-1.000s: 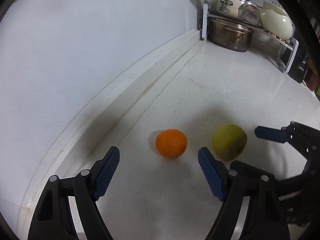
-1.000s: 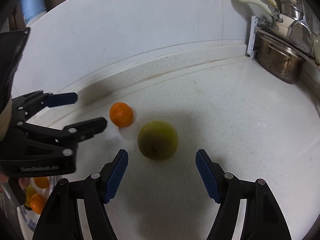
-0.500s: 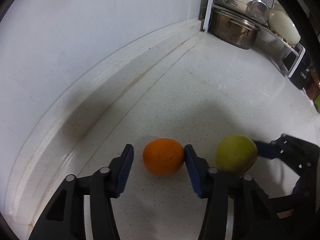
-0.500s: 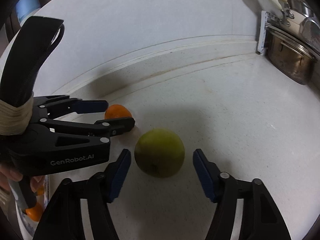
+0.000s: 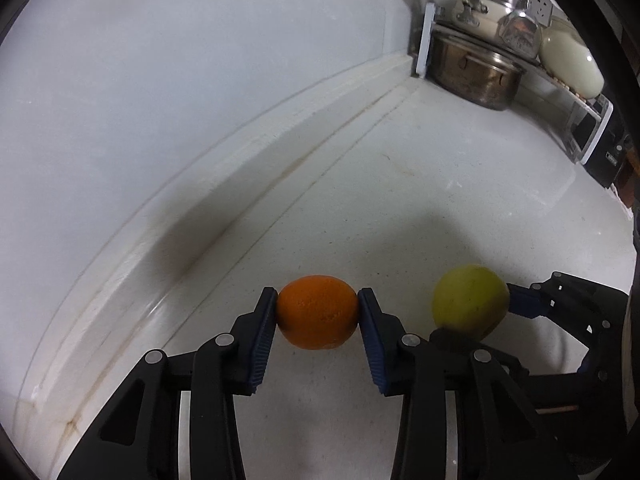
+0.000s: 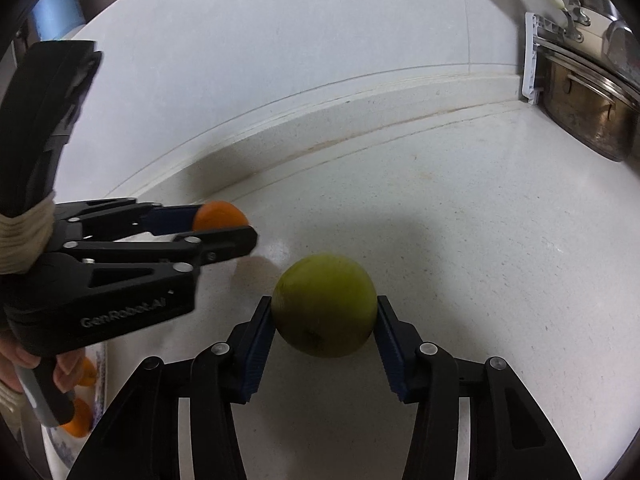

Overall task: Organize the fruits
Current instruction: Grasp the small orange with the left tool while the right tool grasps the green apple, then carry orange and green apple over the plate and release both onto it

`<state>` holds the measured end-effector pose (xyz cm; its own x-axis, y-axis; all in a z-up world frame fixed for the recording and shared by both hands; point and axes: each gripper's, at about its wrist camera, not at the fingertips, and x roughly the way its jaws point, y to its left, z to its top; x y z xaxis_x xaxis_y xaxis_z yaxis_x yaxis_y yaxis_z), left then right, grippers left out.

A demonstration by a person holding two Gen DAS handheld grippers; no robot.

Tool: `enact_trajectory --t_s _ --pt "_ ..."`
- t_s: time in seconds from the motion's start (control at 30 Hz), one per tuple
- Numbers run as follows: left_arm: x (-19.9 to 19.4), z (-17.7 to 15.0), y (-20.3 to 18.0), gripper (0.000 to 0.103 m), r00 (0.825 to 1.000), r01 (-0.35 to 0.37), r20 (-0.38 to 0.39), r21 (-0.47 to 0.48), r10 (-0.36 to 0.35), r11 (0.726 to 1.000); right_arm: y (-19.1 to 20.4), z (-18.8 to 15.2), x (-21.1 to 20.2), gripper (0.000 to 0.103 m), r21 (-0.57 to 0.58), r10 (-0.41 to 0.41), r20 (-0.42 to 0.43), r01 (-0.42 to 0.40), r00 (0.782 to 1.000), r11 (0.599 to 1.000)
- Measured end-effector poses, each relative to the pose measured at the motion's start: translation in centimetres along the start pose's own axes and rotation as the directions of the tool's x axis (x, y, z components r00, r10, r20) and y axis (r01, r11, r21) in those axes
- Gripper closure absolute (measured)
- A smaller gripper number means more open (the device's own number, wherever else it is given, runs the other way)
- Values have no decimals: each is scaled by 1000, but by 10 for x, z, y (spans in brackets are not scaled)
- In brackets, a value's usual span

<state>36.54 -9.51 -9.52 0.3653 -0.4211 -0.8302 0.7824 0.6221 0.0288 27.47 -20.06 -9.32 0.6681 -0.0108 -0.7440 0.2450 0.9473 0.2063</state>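
My left gripper (image 5: 318, 314) is shut on an orange (image 5: 318, 312), its blue pads pressed on both sides, just above the white counter (image 5: 420, 200). My right gripper (image 6: 325, 316) is shut on a green apple (image 6: 325, 304) and holds it slightly off the counter. In the left wrist view the apple (image 5: 470, 306) and right gripper (image 5: 472, 312) are close on the right. In the right wrist view the left gripper (image 6: 224, 226) with the orange (image 6: 219, 216) is on the left.
A steel pot (image 5: 476, 76) and a dish rack with cream-coloured ware (image 5: 568, 60) stand at the far right by the wall. A patterned plate (image 6: 60, 444) holding small orange fruits (image 6: 80, 418) is at the lower left of the right wrist view.
Both grippers closed: the left onto the orange, the right onto the apple. Both fruits now sit held between the pads and appear slightly raised.
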Motion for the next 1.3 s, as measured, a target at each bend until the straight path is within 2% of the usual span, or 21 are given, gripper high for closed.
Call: enact_trajectory --t_s 0.53,0.87,1.3 --pt "-67 -24 -9 63 995 -44 80 -75 50 996 11 5 -52 53 -43 62 79 -59 995 997" --pt "-118 -58 -6 63 987 -61 138 -150 82 987 30 5 -83 53 -106 107 121 -94 987 990" --pt "-176 -93 18 63 971 -139 167 -197 173 970 86 1 -121 53 -209 196 142 -164 970 964"
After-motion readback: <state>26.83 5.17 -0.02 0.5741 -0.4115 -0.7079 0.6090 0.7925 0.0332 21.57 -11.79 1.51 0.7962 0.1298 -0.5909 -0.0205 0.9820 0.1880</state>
